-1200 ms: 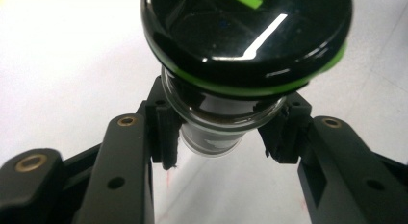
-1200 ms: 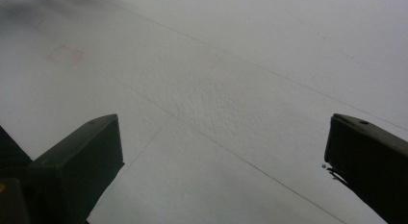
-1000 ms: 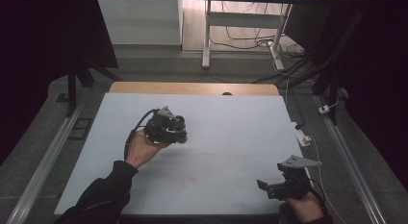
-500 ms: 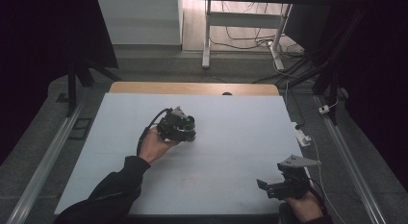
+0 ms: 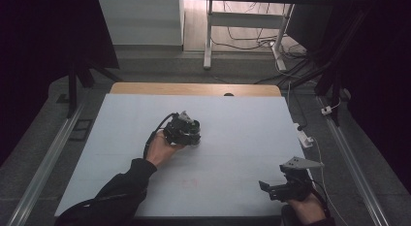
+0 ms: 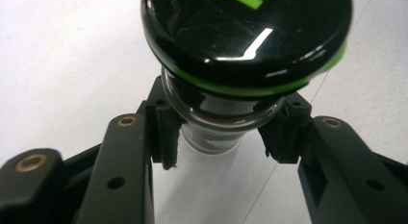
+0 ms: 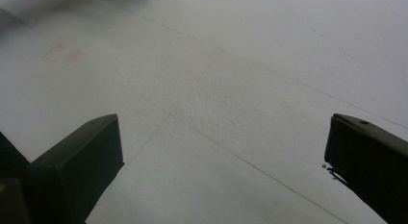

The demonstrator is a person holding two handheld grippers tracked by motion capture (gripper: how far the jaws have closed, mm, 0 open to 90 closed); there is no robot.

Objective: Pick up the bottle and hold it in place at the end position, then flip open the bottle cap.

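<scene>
A glass jar with a glossy black lid edged in green stands on the white table in the left gripper view. My left gripper is shut on it, one black pad against each side of the glass just under the lid. In the high view the left gripper sits near the middle of the table, the hand behind it; the jar is hidden under it. My right gripper hovers at the front right, pointing left. Its jaws stand wide apart, and the right gripper holds nothing.
A white plug block with its cable lies at the table's right edge. A wooden strip borders the far edge. Metal rails run along both sides. A faint reddish square mark shows on the surface ahead of the right gripper.
My left hand has carried its gripper a short way to the right, toward the table's middle. The right gripper has stayed where it was.
</scene>
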